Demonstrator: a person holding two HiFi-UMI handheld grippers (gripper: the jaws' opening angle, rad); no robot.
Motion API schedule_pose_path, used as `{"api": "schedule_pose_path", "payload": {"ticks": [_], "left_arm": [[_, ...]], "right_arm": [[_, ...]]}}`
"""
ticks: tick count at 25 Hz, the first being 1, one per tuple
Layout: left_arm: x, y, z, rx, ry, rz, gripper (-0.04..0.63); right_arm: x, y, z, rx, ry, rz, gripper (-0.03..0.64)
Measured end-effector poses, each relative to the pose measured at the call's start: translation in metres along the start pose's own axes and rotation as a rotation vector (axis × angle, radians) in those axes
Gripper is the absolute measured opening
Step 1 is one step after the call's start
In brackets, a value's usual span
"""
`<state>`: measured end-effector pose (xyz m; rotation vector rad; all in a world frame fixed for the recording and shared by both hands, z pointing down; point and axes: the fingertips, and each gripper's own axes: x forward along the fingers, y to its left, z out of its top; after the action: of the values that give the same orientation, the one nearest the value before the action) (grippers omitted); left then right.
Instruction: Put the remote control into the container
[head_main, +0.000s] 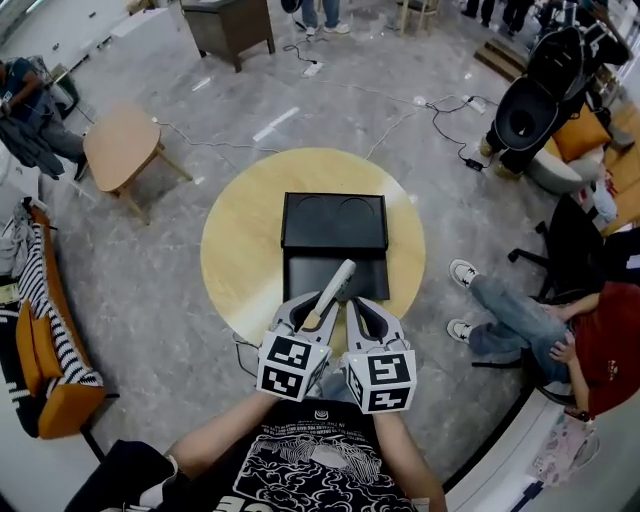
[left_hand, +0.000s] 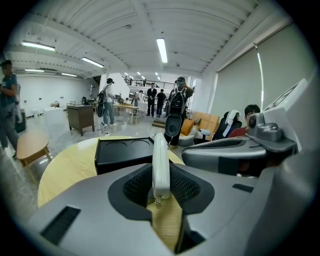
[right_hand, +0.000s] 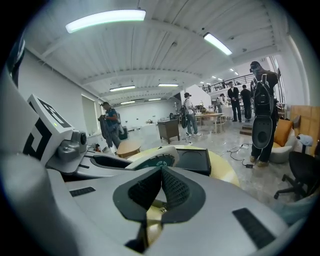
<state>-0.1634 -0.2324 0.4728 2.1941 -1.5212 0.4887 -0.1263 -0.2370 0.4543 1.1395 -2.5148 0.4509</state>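
A white remote control (head_main: 335, 288) sticks up and forward from my left gripper (head_main: 318, 306), which is shut on its lower end. In the left gripper view the remote (left_hand: 160, 162) stands on edge between the black pads (left_hand: 137, 187). Just beyond it, a black container (head_main: 334, 222) lies open on the round yellow table (head_main: 235, 250); its far half has two round recesses. My right gripper (head_main: 364, 306) hangs close beside the left, over the table's near edge. Its pads meet with nothing between them (right_hand: 161, 187). The right gripper view shows the remote's button face (right_hand: 156, 161) and the container (right_hand: 199, 159).
A small wooden side table (head_main: 122, 146) stands at the far left. A person sits on a chair at the right (head_main: 565, 335). Cables (head_main: 440, 110) run across the floor beyond the table. An orange sofa (head_main: 48, 385) lies at the left.
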Motion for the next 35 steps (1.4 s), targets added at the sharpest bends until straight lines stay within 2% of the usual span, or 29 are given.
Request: {"api": "schedule_pose_path", "payload": {"ticks": [8,16,25,30,35], "left_arm": [[0.051,-0.008,0.004,0.058,0.058,-0.001,0.104],[0.060,0.019,-0.001,0.152,0.121,-0.030,0.104],[0.075,0.047,-0.018,0.263,0.196,-0.160,0.104],[0.086,0.045,-0.016,0.325,0.226,-0.251,0.104],[0.103,0.043,-0.028,0.353,0.275,-0.317,0.104]], "right_arm": [[0.015,-0.050,-0.004,0.043,0.009,0.029,0.023],[0.027,-0.053,0.001,0.070,0.009,0.038,0.023],[0.055,-0.040,0.002,0.118,0.013,-0.062,0.023],[0.054,-0.038,0.008,0.139,0.019,-0.137,0.023],[0.054,-0.044,0.000,0.172,0.022,-0.211,0.023]]}}
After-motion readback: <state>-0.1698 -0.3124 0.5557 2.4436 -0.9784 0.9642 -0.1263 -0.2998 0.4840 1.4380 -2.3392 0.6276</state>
